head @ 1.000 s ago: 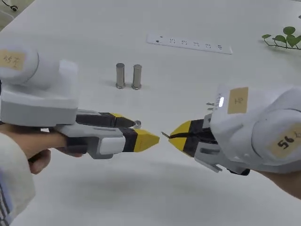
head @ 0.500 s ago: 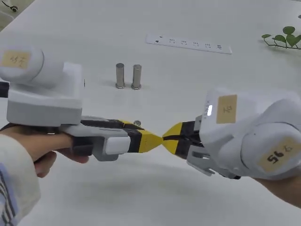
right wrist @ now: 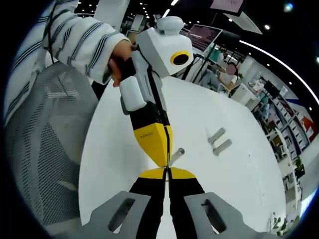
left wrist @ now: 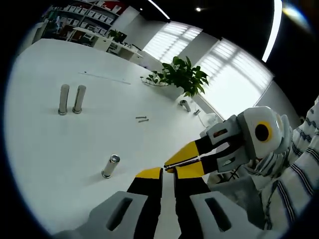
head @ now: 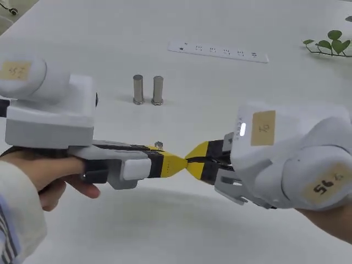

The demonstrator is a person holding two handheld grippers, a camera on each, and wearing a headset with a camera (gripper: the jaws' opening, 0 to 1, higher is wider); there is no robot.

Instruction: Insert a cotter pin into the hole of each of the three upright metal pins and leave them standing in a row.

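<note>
Two metal pins [head: 138, 89] [head: 158, 89] stand upright side by side at the middle of the white table. A third metal pin [head: 159, 145] [left wrist: 110, 166] lies on its side just behind my left gripper. My left gripper [head: 183, 163] [left wrist: 168, 172] and right gripper [head: 190, 160] [right wrist: 168, 172] meet tip to tip above the table. The right jaws are shut on a thin cotter pin, which is hidden where the tips meet. The left jaws stand a narrow slit apart, and I cannot tell whether the cotter pin is between them.
A white power strip [head: 218, 51] lies beyond the upright pins. A leafy plant [head: 330, 44] sits at the far right. Two small loose cotter pins [left wrist: 142, 118] lie on the table to the right of the upright pins. A mesh chair [right wrist: 45, 149] stands off the table's edge.
The two grippers have closed the gap between them and now touch tip to tip; a second ago they were apart, with the cotter pin poking from the right tips.
</note>
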